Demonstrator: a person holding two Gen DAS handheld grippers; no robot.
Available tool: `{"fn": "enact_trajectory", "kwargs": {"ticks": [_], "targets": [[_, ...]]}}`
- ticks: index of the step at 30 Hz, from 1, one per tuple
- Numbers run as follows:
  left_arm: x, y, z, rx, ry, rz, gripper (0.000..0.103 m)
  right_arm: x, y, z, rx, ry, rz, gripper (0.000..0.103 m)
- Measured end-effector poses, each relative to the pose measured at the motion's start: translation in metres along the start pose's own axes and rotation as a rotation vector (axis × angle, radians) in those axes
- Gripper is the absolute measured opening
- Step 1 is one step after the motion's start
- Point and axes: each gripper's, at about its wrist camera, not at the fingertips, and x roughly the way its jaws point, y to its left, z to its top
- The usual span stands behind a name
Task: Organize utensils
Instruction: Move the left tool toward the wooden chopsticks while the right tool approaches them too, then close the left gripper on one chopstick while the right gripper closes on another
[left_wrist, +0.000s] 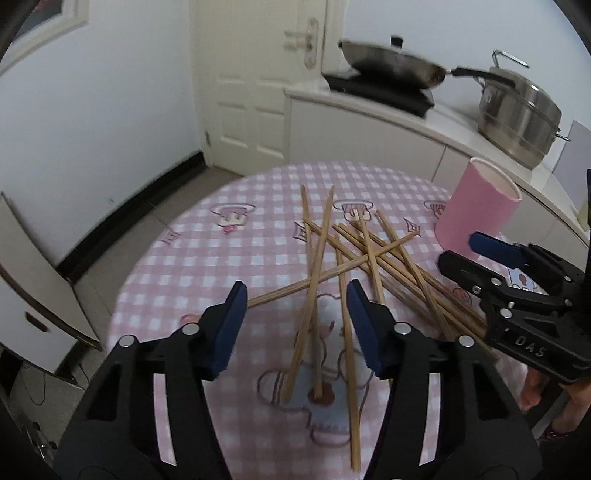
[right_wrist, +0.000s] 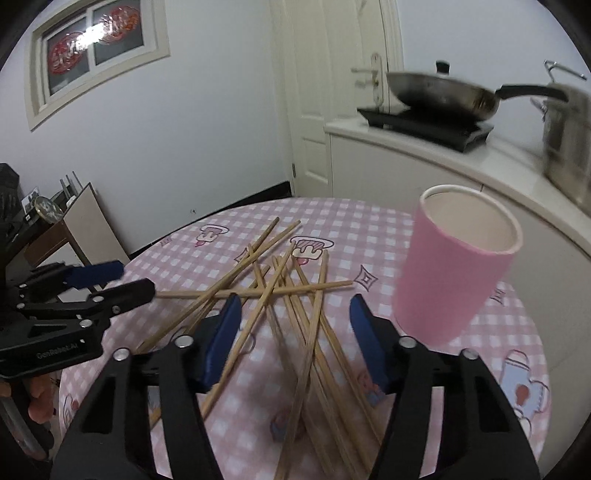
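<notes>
Several wooden chopsticks (left_wrist: 316, 266) lie crossed in a loose pile on the pink checked tablecloth (left_wrist: 207, 266). A tall pink cup (left_wrist: 476, 218) stands upright to the right of the pile, and its inside looks empty. My left gripper (left_wrist: 297, 291) hovers over the near ends of the chopsticks, open with nothing between its blue pads. The right gripper (left_wrist: 460, 249) shows at the right, close in front of the cup. In the right wrist view, my right gripper (right_wrist: 295, 301) is open above the pile (right_wrist: 314, 286), with the cup (right_wrist: 450, 288) just to its right and the left gripper (right_wrist: 136, 277) at the left.
Behind the round table (right_wrist: 369, 236) runs a white counter (left_wrist: 424, 129) with a wok (left_wrist: 391, 62) on a black cooker and a steel pot (left_wrist: 517, 114). A white door (left_wrist: 251, 92) is at the back. Floor (left_wrist: 122, 251) drops away left of the table.
</notes>
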Motion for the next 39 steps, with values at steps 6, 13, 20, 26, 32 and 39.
{"fn": "enact_trajectory", "kwargs": {"ticks": [6, 13, 20, 26, 32, 39], "targets": [[0.046, -0.01, 0.025, 0.042, 0.128, -0.038, 0.038, 0.023, -0.004, 0.015, 0.03, 0.054, 0.008, 0.048], [0.078, -0.017, 0.042, 0.064, 0.19, -0.016, 0.035, 0.046, -0.018, 0.026, 0.086, 0.098, 0.008, 0.048], [0.099, -0.018, 0.06, 0.06, 0.214, -0.009, 0.035, 0.05, -0.02, 0.038, 0.111, 0.077, -0.026, 0.046], [0.116, -0.016, 0.062, 0.032, 0.254, -0.051, 0.026, 0.057, -0.026, 0.044, 0.121, 0.085, -0.031, 0.046], [0.12, -0.011, 0.061, -0.024, 0.239, -0.105, 0.008, 0.067, -0.026, 0.041, 0.144, 0.119, -0.007, 0.047], [0.097, 0.006, 0.064, -0.062, 0.174, -0.095, 0.006, 0.085, -0.025, 0.045, 0.167, 0.176, 0.036, 0.046]]}}
